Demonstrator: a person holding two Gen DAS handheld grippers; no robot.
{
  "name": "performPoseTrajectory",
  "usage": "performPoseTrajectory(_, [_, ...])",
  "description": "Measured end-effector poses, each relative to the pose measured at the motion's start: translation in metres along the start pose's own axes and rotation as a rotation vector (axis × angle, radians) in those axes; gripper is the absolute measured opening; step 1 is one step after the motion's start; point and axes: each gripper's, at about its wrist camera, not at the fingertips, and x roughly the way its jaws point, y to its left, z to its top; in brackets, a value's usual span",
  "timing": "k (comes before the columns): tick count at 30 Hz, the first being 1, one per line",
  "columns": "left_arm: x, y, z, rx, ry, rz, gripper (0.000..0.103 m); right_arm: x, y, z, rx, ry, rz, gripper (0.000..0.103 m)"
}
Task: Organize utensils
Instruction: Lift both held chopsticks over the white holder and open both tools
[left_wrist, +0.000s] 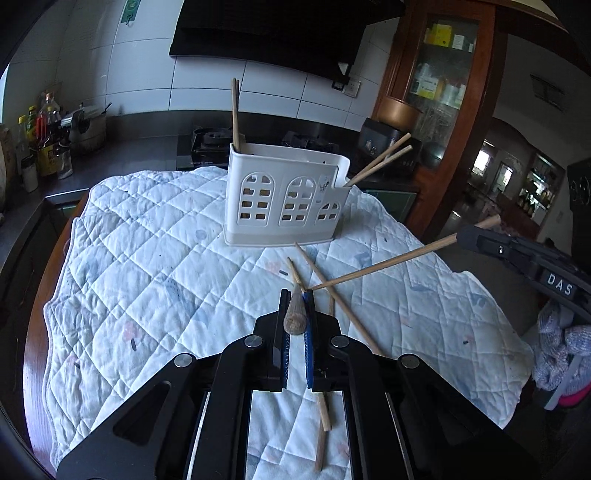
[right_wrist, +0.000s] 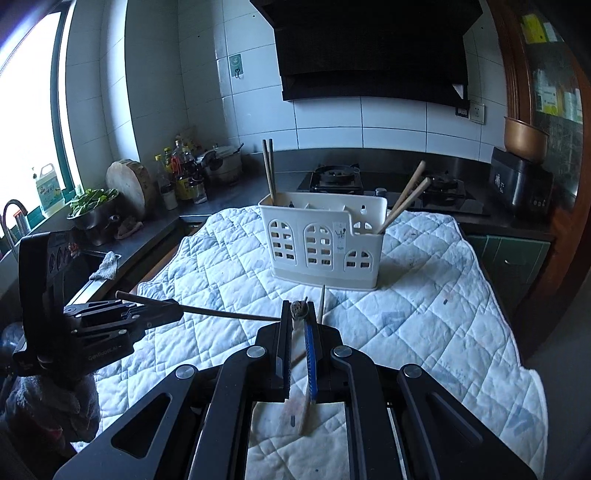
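A white utensil holder with arched cut-outs stands on the quilted cloth, with a chopstick pair at its left end and another pair leaning out at its right. My left gripper is shut on a wooden chopstick, whose thick end faces the camera; in the right wrist view that gripper holds it above the cloth. My right gripper is shut on another chopstick, also seen slanting from that gripper. Two loose chopsticks lie on the cloth.
Behind the cloth runs a dark counter with a gas hob, bottles, a pot and a round chopping block. A sink and tap sit at the left, a wooden cabinet at the right.
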Motion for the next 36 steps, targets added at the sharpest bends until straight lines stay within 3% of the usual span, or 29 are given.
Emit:
performPoseTrajectory(11, [-0.006,0.007,0.061,0.014,-0.044,-0.031,0.005,-0.010,-0.025,0.084,-0.038,-0.008,0.002,0.007])
performPoseTrajectory(18, [-0.007,0.007,0.113,0.024,-0.073,-0.040,0.005,-0.017,-0.046,0.125,-0.044,-0.020,-0.051,0.007])
performPoseTrajectory(29, [-0.017,-0.005,0.209,0.078,-0.251,0.071,0.005,0.009,-0.073,0.159,-0.042,0.015,-0.114,0.007])
performPoseTrajectory(36, [0.021,0.008,0.224,0.042,-0.240,0.137,0.005,0.039,-0.080,0.154,-0.028,0.067,-0.092,0.007])
